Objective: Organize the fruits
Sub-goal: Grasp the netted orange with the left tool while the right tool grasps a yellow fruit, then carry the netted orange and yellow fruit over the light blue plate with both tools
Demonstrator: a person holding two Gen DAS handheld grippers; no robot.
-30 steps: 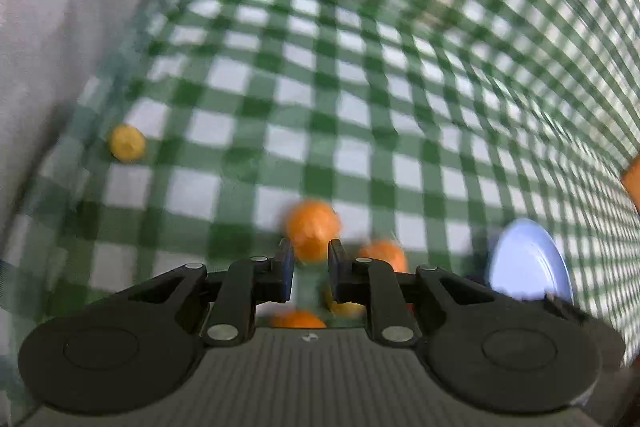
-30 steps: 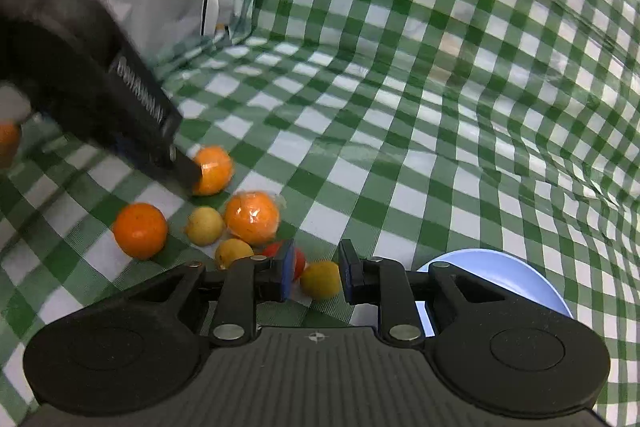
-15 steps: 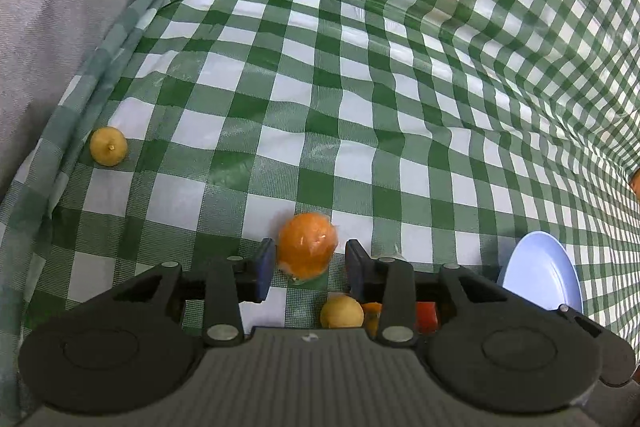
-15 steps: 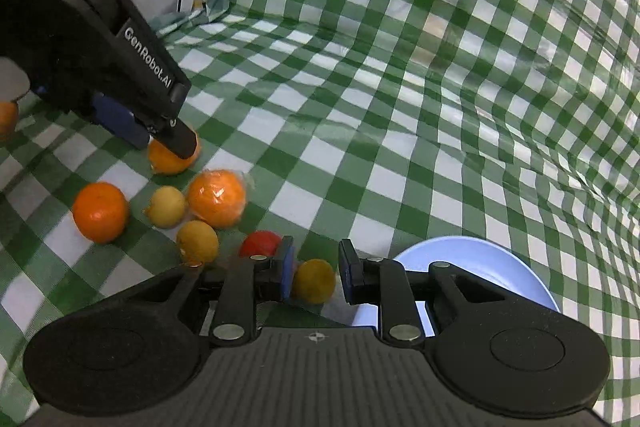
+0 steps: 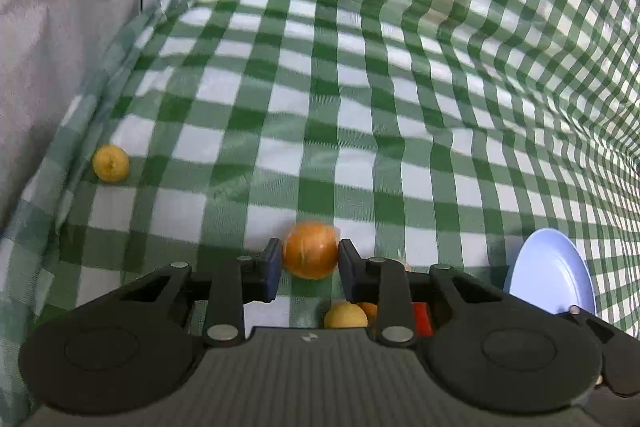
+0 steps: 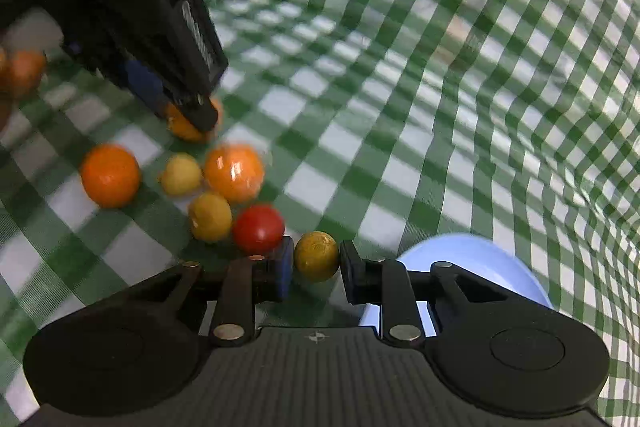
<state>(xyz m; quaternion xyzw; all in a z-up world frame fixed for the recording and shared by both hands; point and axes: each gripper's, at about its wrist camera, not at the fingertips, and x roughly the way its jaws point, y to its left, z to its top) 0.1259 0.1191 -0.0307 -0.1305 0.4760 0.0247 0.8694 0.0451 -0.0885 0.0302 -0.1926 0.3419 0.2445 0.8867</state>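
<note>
My left gripper [image 5: 308, 269] is shut on an orange [image 5: 311, 255] and holds it over the green checked cloth; in the right wrist view the same gripper [image 6: 192, 115] shows at upper left with the orange [image 6: 182, 125] in its tips. My right gripper [image 6: 314, 267] has a dull yellow fruit [image 6: 317, 255] between its fingers, with small gaps on both sides. A cluster lies to its left: a red fruit [image 6: 259, 229], two yellow fruits [image 6: 210, 216] [image 6: 181, 174] and two oranges [image 6: 234, 173] [image 6: 110, 175]. A light blue plate [image 6: 480, 259] lies at the right, empty.
A lone yellow fruit [image 5: 111, 163] lies at the cloth's left edge by a white bag [image 5: 60, 27]. Another orange [image 6: 24, 73] sits at the far left of the right wrist view. The blue plate [image 5: 552, 271] shows at the lower right of the left wrist view.
My left gripper opened around the orange, then closed on it. My right gripper moved so that the dull yellow fruit sits between its fingers, beside the plate.
</note>
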